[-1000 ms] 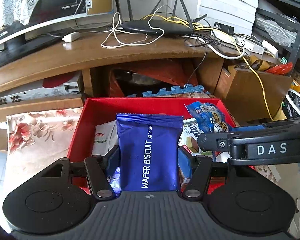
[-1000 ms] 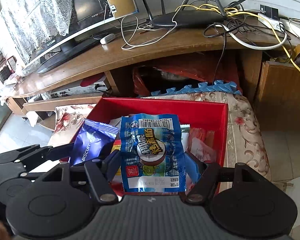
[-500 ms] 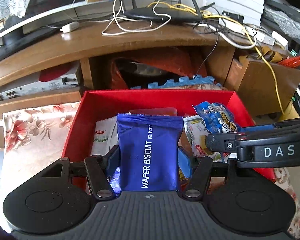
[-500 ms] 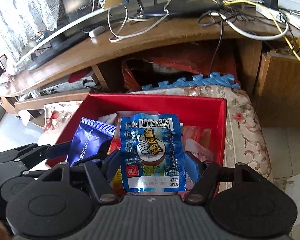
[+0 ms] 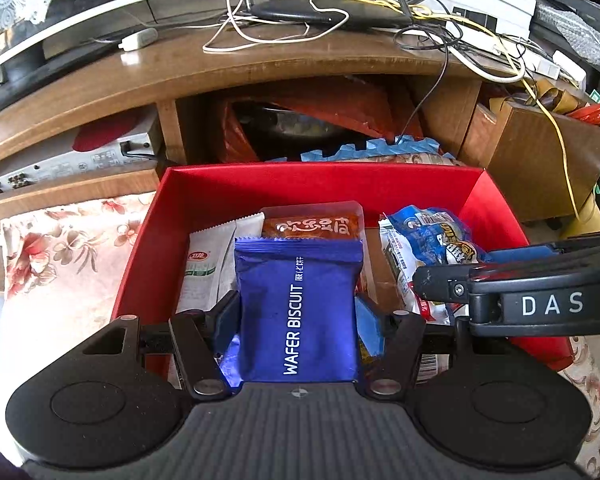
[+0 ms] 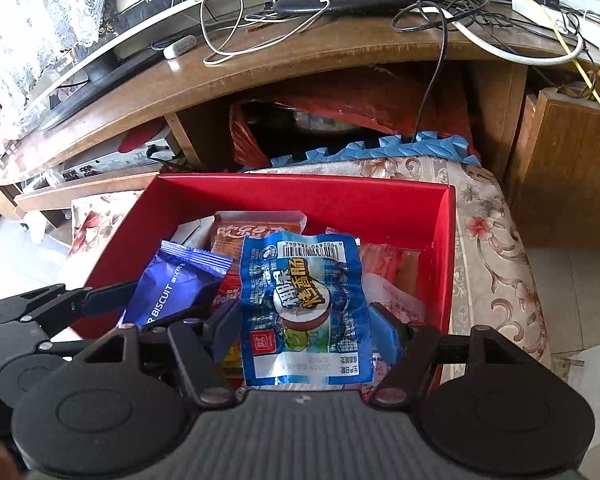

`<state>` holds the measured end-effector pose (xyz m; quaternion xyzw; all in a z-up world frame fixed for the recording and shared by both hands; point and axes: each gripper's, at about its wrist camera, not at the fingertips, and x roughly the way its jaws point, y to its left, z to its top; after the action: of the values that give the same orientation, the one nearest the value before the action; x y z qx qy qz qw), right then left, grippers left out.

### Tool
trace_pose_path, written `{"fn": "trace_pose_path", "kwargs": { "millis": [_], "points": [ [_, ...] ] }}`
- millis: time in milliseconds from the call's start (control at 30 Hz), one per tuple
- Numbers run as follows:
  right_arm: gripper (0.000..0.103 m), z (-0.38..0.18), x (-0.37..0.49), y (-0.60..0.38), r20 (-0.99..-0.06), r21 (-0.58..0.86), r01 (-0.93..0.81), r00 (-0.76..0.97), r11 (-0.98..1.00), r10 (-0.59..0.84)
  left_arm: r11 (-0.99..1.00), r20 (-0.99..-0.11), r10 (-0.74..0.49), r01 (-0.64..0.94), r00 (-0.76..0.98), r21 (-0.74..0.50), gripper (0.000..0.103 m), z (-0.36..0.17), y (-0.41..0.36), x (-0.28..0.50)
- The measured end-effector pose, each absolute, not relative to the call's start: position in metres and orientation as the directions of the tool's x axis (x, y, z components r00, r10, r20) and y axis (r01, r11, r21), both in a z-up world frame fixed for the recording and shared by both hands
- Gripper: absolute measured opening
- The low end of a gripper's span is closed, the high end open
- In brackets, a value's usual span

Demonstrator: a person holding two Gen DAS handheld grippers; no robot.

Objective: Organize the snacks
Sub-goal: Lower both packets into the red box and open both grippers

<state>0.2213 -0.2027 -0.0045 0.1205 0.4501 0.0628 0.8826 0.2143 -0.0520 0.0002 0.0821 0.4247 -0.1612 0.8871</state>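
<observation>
Red box (image 5: 340, 184) sits on a floral cloth (image 5: 68, 248) over a low surface, in front of a curved brown wooden desk (image 5: 180, 76); desk top carries a black router (image 5: 328, 10), tangled white, yellow and black cables (image 5: 480, 52), a monitor base at left; under the desk a red bag (image 5: 300, 120) and blue foam mat edge (image 5: 380, 148); silver player (image 5: 60, 168) on the lower shelf at left

Left gripper (image 5: 296, 320) clamped on a blue wafer pack (image 5: 298, 304), pack upright over the box's near part; right gripper (image 6: 308, 332) has its blue pads against both sides of a light-blue sausage pack (image 6: 306, 312), held above the box, barcode end up; both point steeply down into the box

Inside the box: white-green sachet (image 5: 204, 264) at left, orange pack (image 5: 312, 224) behind the wafer

Left view only: shelving at far right, the other gripper's side with DAS lettering (image 5: 552, 304), the sausage pack seen crumpled from the side; right view only: tiled floor (image 6: 580, 288) right of the cloth, lace curtain (image 6: 40, 20) at far left, pink-red packs (image 6: 388, 264) in the box's right part, wafer pack seen slanted at left with the left gripper's fingers (image 6: 100, 300) beside it
</observation>
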Motion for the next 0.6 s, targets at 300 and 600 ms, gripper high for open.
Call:
{"fn": "trace_pose_path", "kwargs": {
  "millis": [300, 600],
  "points": [
    [0.077, -0.008, 0.2246, -0.2004, -0.783, 0.26, -0.007, 0.584, 0.966, 0.215, 0.938, -0.789, -0.207, 0.347, 0.579, 0.008, 0.067, -0.0045, -0.0519, 0.2197],
    [0.078, -0.0092, 0.2264, -0.1987, -0.788, 0.248, -0.014, 0.579, 0.969, 0.21, 0.934, -0.798, -0.209, 0.356, 0.565, 0.008, 0.069, -0.0077, -0.0538, 0.2226]
  ]
}}
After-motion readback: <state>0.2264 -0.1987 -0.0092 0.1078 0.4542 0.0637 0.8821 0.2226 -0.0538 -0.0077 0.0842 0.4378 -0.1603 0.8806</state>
